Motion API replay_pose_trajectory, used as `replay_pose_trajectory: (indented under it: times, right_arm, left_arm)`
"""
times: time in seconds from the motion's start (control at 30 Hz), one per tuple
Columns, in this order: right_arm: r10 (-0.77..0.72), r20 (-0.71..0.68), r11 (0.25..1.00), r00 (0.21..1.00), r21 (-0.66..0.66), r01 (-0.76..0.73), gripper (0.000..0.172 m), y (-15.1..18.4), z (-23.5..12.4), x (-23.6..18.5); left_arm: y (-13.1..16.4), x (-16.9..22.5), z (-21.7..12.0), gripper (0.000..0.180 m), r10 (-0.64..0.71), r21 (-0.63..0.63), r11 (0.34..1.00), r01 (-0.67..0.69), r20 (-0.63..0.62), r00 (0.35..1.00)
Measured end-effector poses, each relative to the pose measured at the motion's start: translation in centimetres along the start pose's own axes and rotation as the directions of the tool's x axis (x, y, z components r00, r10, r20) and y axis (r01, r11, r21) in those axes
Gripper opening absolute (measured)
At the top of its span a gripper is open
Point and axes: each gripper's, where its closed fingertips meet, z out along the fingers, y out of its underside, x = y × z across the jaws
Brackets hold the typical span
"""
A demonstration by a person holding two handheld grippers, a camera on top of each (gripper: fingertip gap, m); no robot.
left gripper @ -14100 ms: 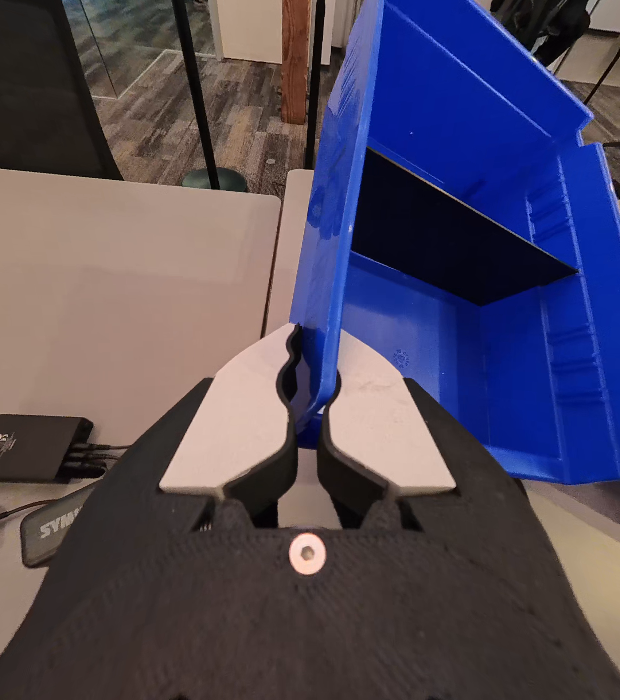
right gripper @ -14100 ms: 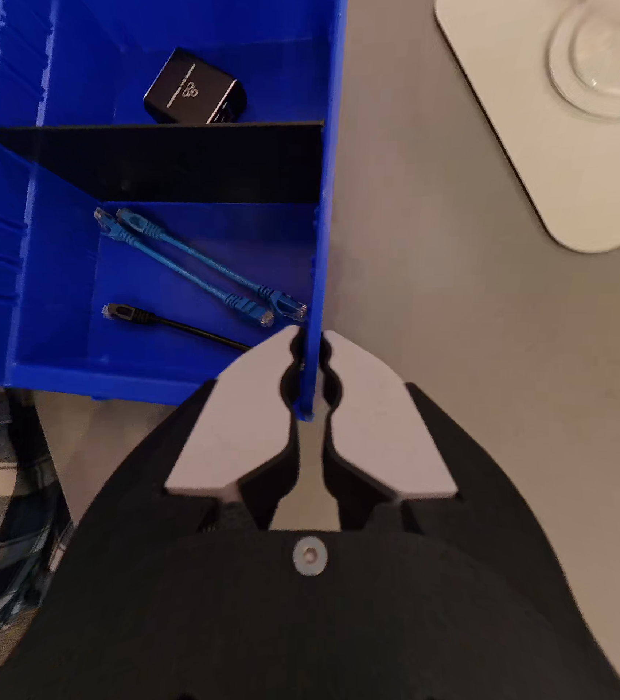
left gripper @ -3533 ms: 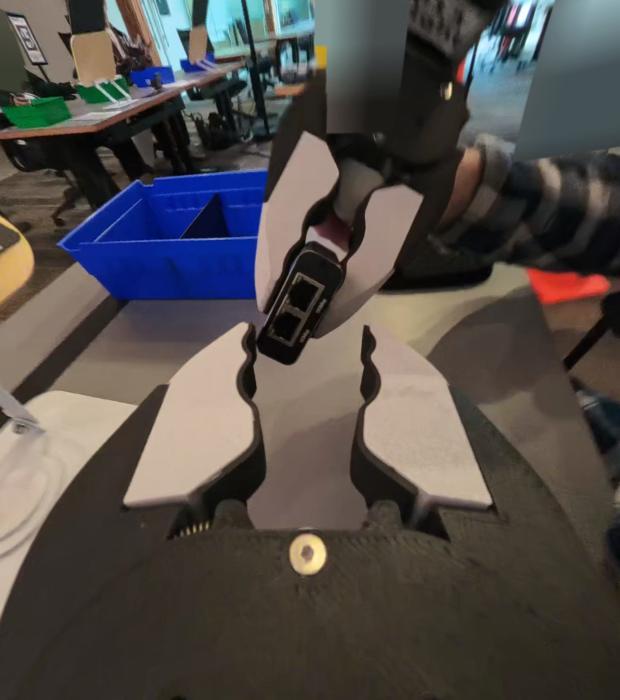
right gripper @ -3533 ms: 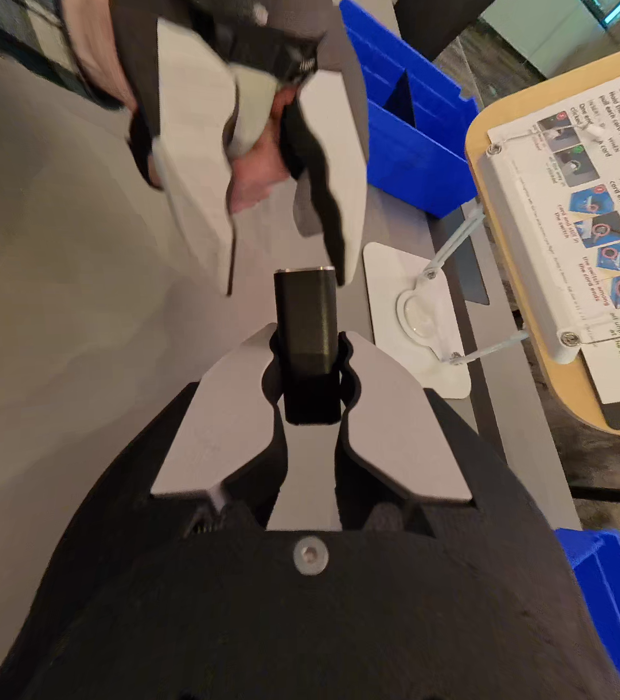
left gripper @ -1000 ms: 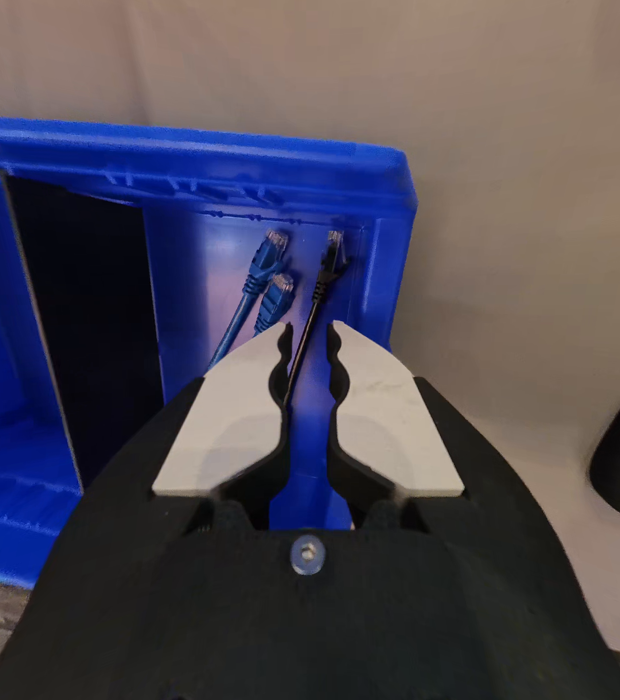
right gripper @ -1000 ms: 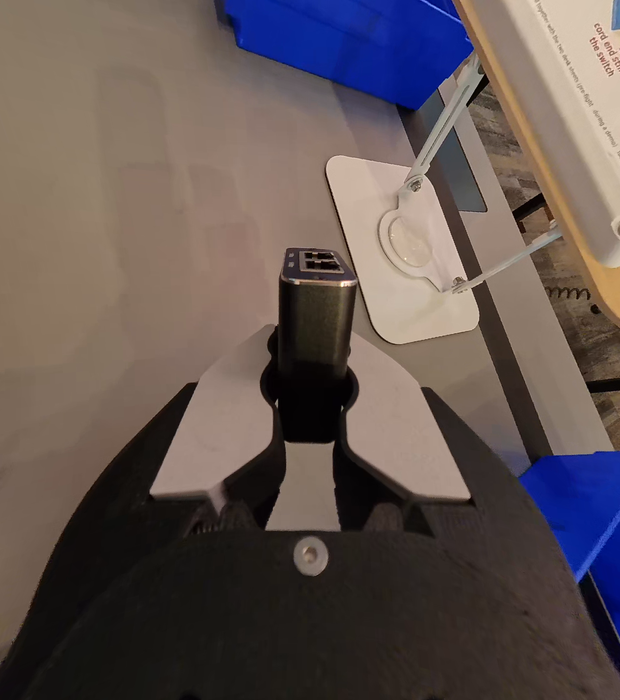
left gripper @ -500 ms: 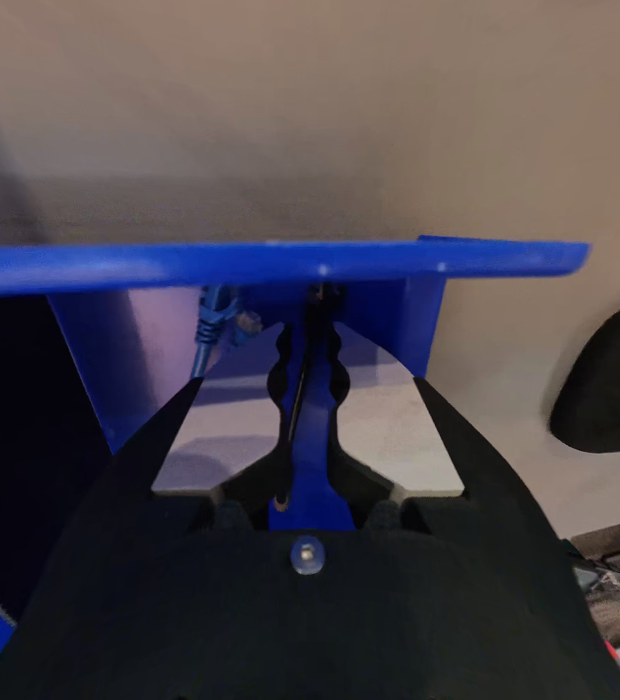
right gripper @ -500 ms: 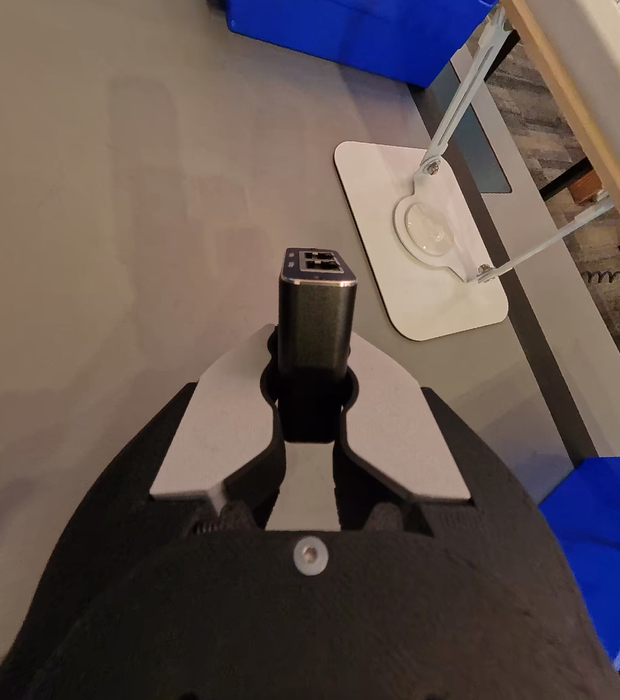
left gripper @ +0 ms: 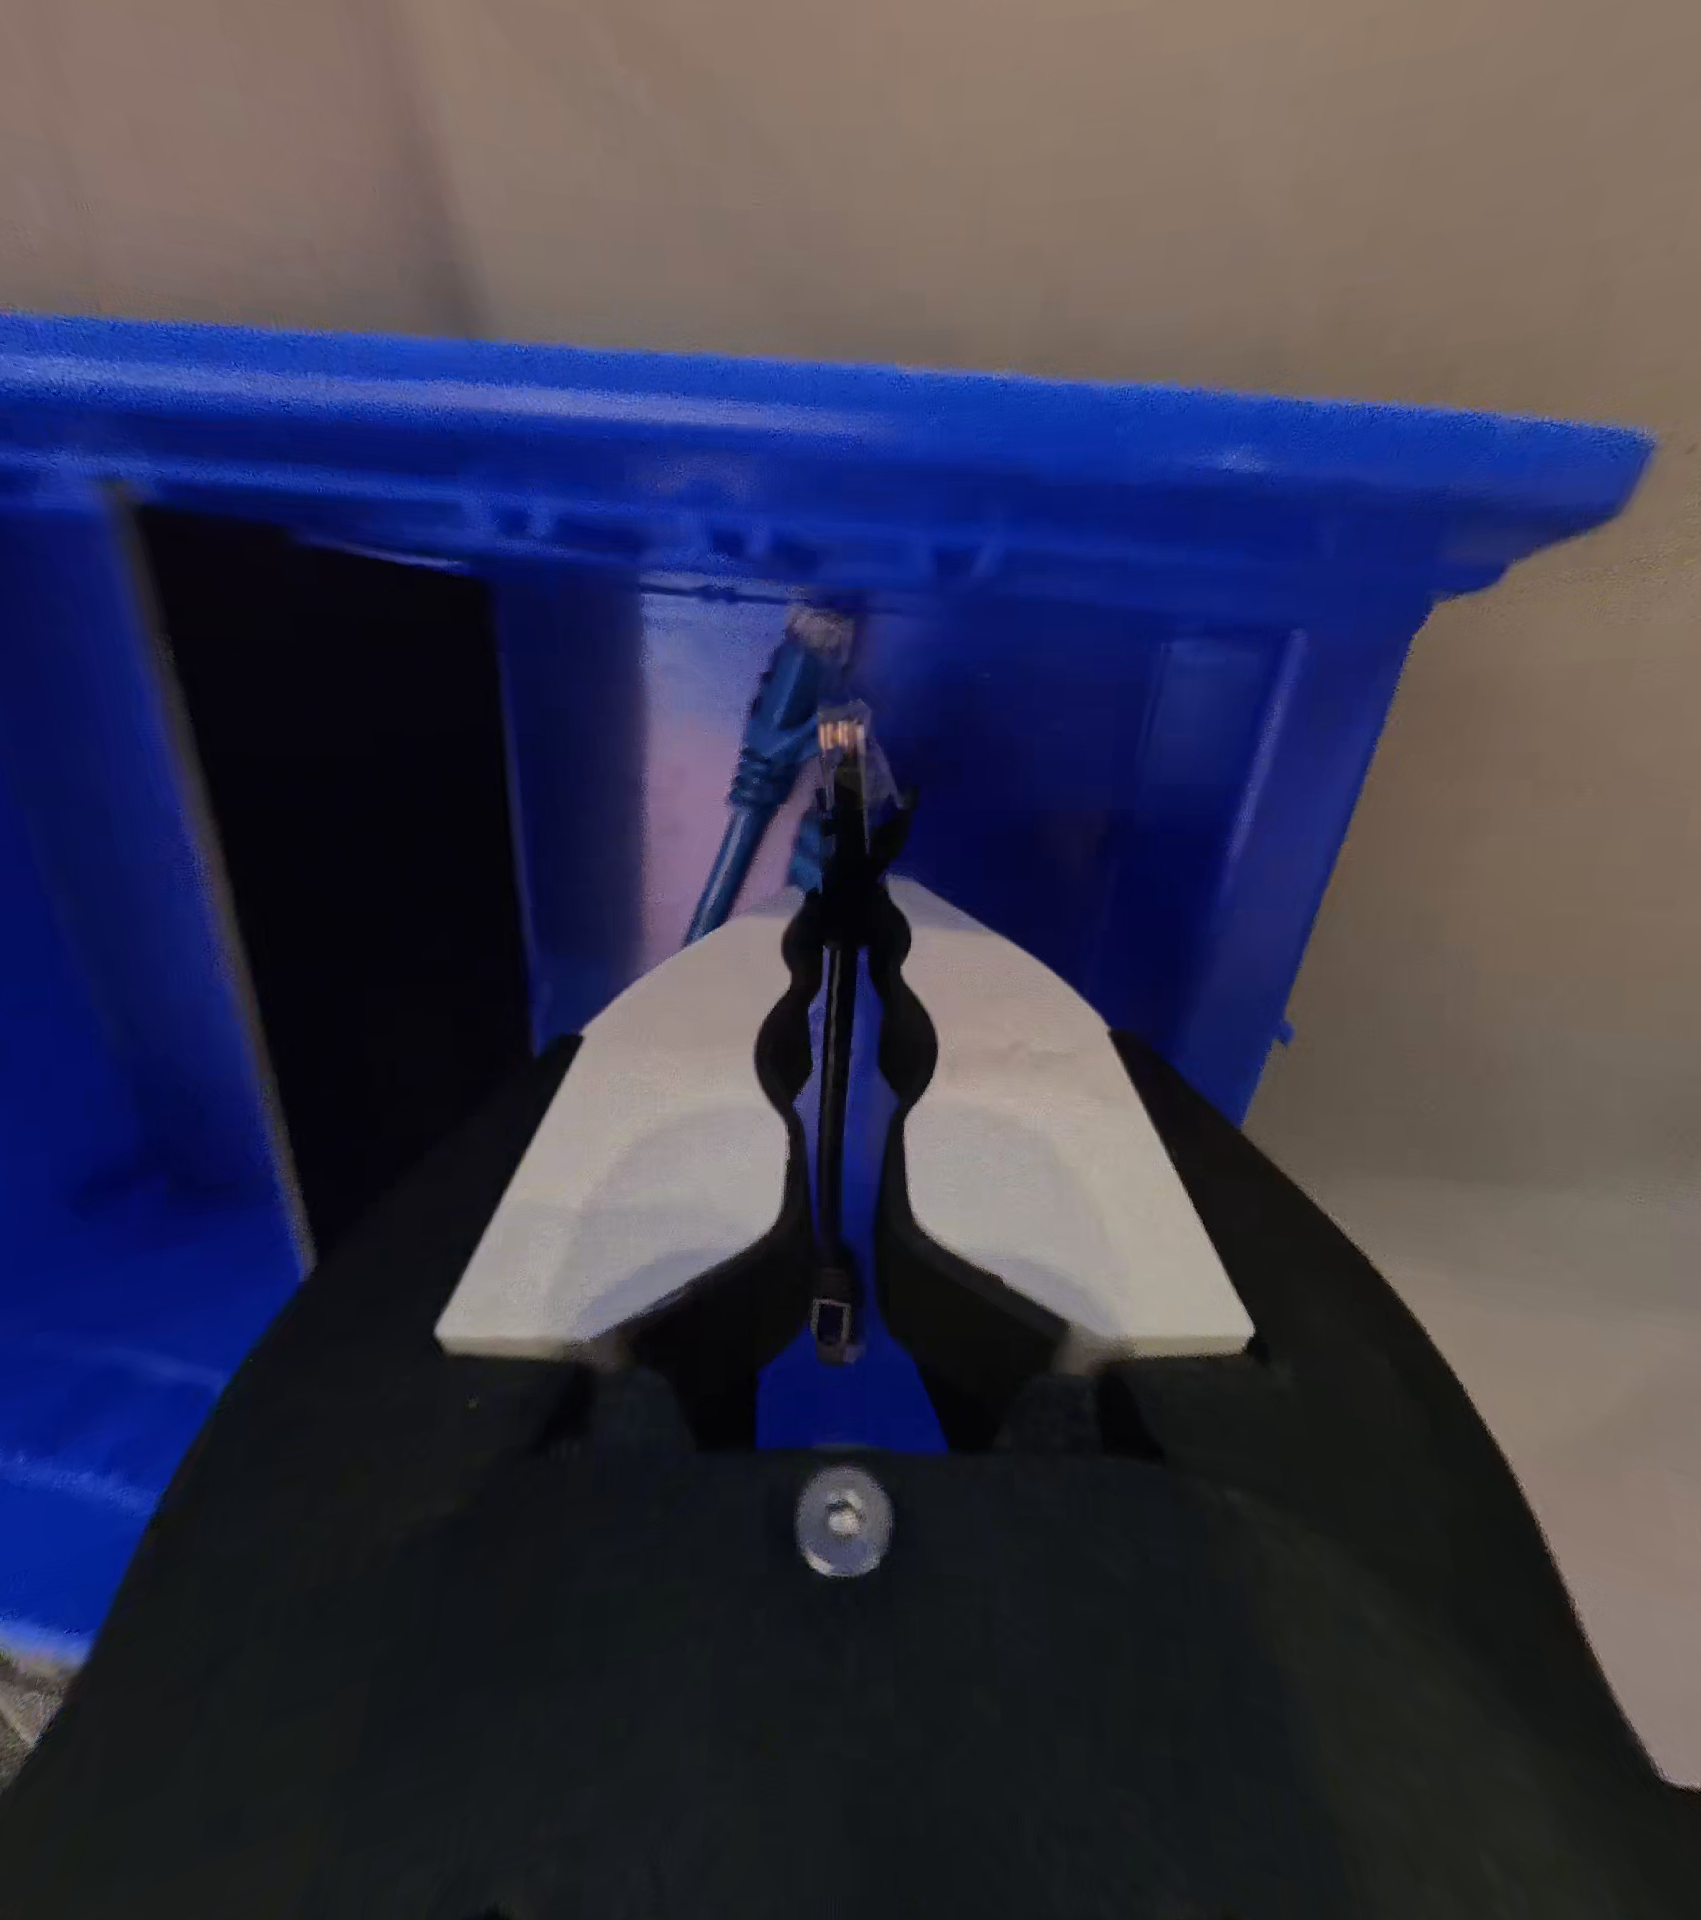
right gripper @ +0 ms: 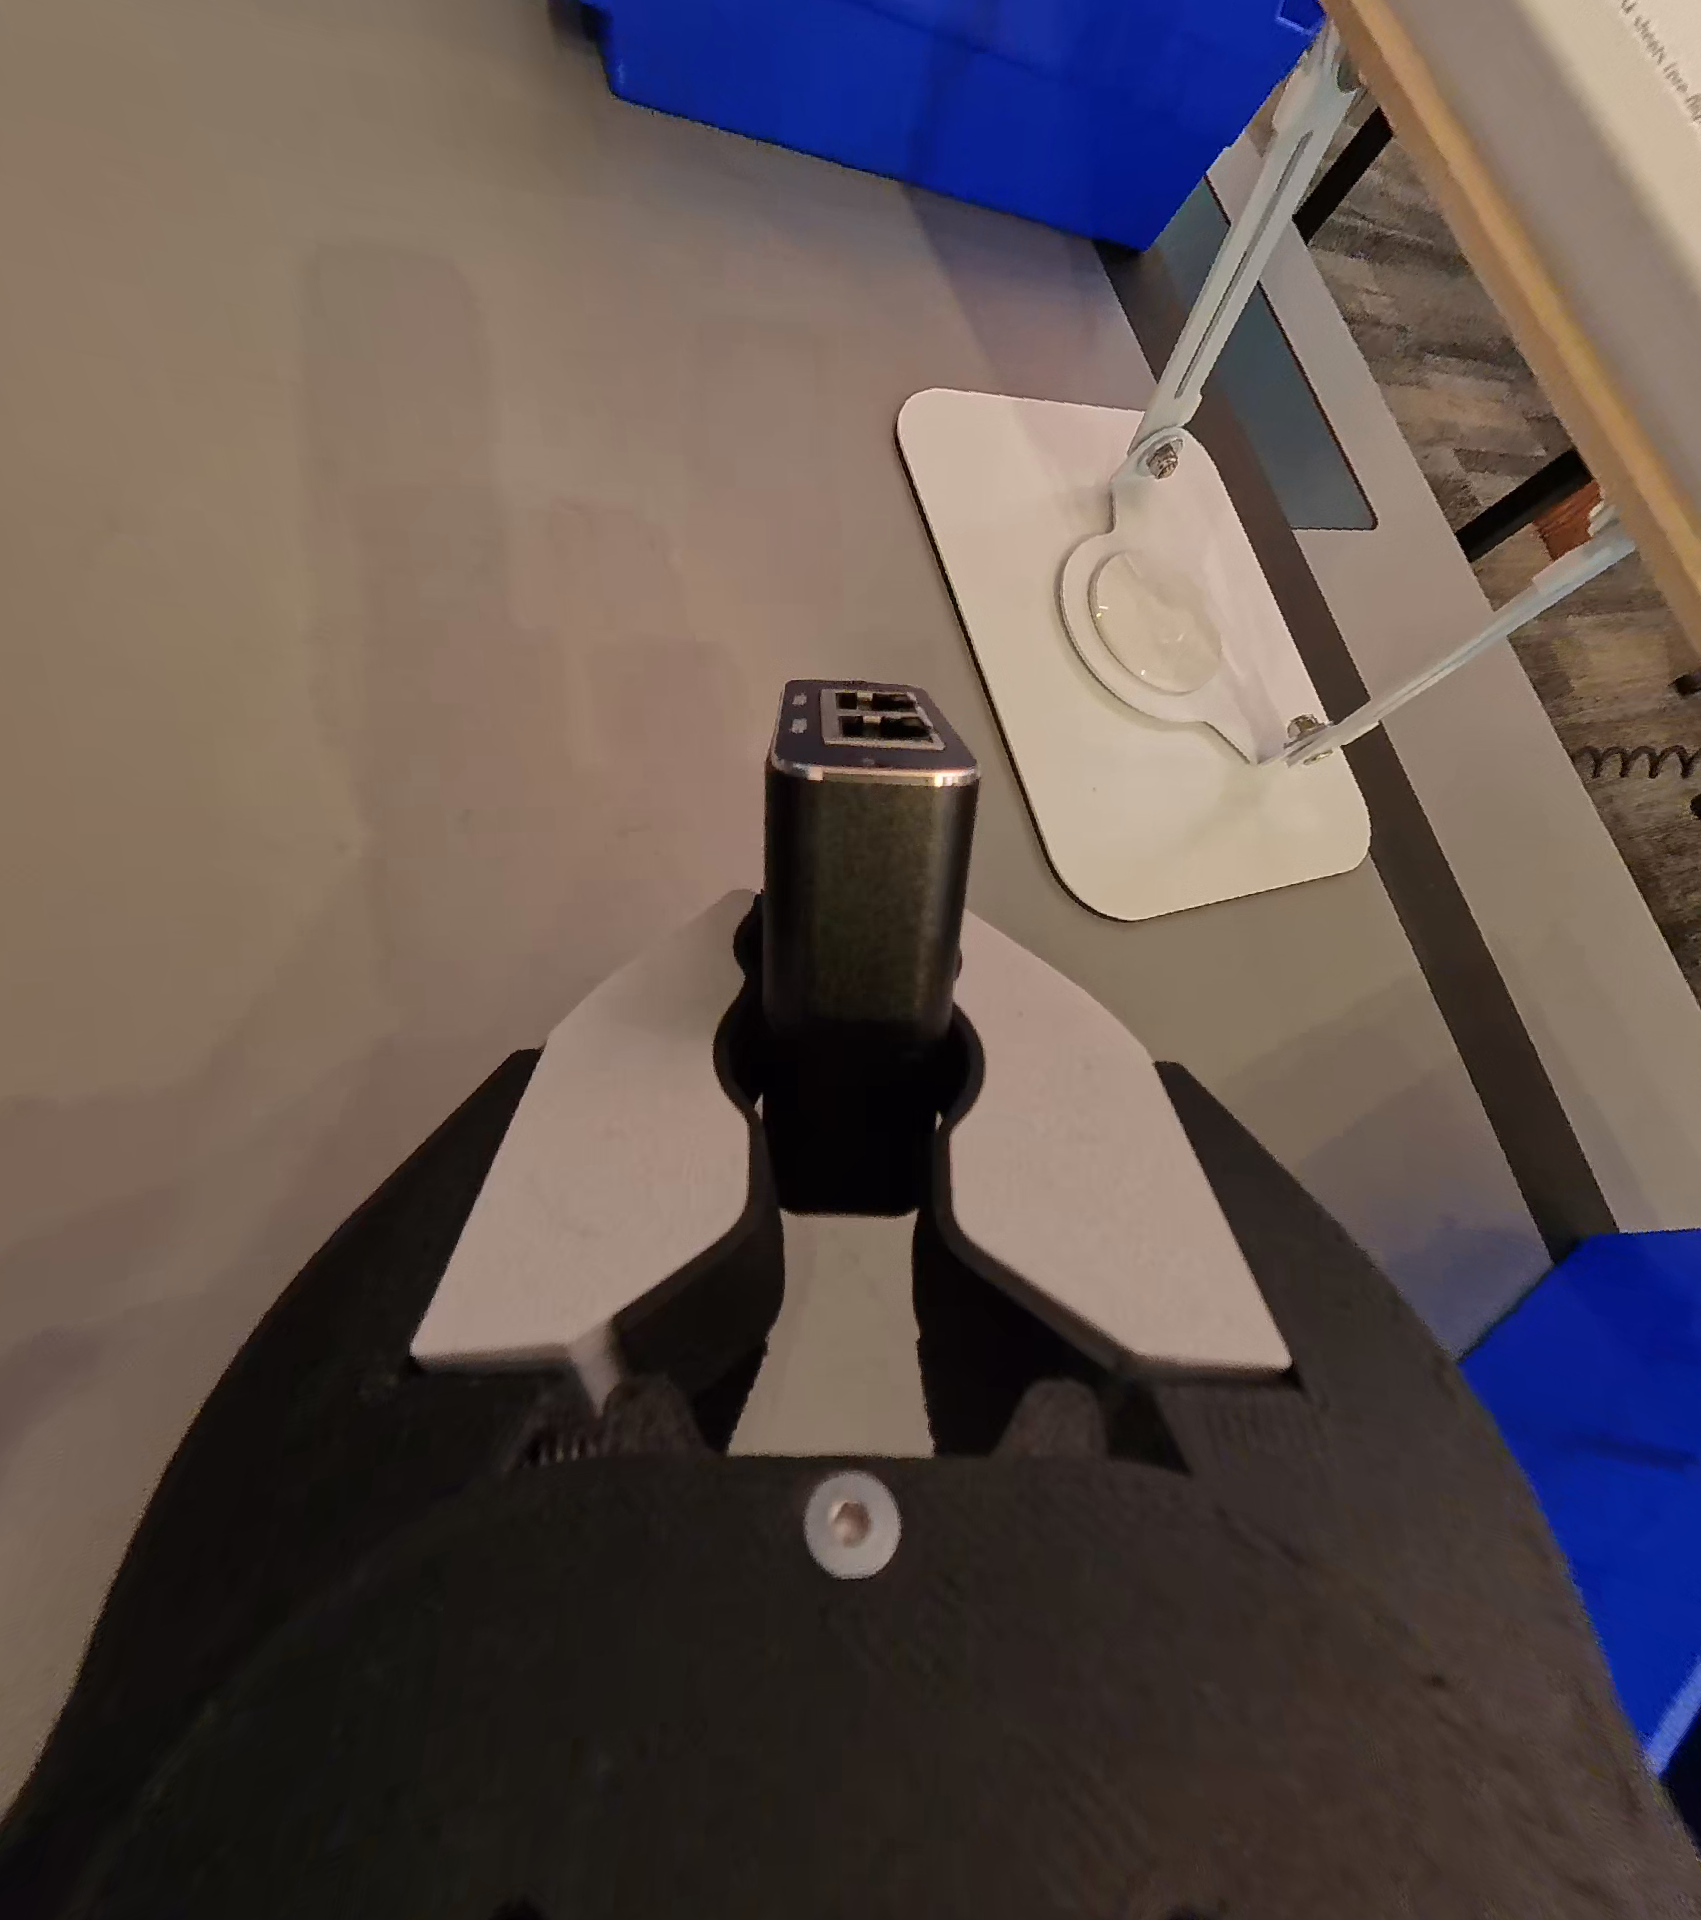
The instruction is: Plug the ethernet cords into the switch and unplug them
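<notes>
Spreading wide ahead of the left tool [left gripper: 848, 914], a blue plastic bin [left gripper: 825, 447] held blue ethernet cords [left gripper: 773, 758] just beyond its tips. The right tool [right gripper: 851, 935] clenched an upright dark metal switch [right gripper: 861, 883] above the grey bench [right gripper: 306, 520]; the left pinched a thin black ethernet cord [left gripper: 833, 1091].

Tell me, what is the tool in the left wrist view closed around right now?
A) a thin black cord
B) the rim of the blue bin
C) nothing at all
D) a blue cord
A: the left tool has its fingers drawn in on a thin black cord that runs between them, its clear plug sticking out ahead, while the blue cords lie loose in the blue bin behind.
</notes>
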Motion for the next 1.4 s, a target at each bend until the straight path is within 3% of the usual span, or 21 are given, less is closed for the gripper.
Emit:
replay_pose_trajectory:
  times: [0.37,0.53,0.7,0.9,1.13,1.4]
  right_arm:
    - [-0.017,-0.012,1.000,1.000,0.010,0.017,0.027,-0.7,-0.6,0.1]
    - [-0.030,-0.014,0.999,0.999,0.021,0.030,0.027,-1.3,-0.9,0.0]
    - [-0.045,-0.021,0.999,0.999,0.028,0.046,0.027,-2.0,-1.4,0.0]
    - [-0.059,-0.035,0.998,0.998,0.036,0.060,0.027,-2.5,-2.1,0.1]
    - [-0.082,-0.053,0.995,0.995,0.048,0.085,0.027,-3.3,-3.1,0.3]
    - [-0.091,-0.061,0.994,0.994,0.052,0.095,0.027,-3.4,-3.8,0.5]
  left_arm:
    - [-0.2,-0.1,-8.8,0.008,-0.060,0.074,0.996,0.047,0.189,0.980]
    - [-3.2,1.8,-11.9,0.008,-0.041,0.135,0.991,0.015,0.189,0.981]
    - [-8.3,4.8,-13.4,0.008,0.011,0.225,0.974,-0.037,0.113,0.994]
    - [-15.8,9.5,-11.8,0.008,0.140,0.278,0.951,-0.138,0.012,0.990]
    - [-22.9,13.3,-10.7,0.007,0.157,0.431,0.901,-0.044,-0.231,0.960]
    - [-27.6,17.0,-3.2,0.007,0.147,0.382,0.924,0.016,-0.395,0.907]
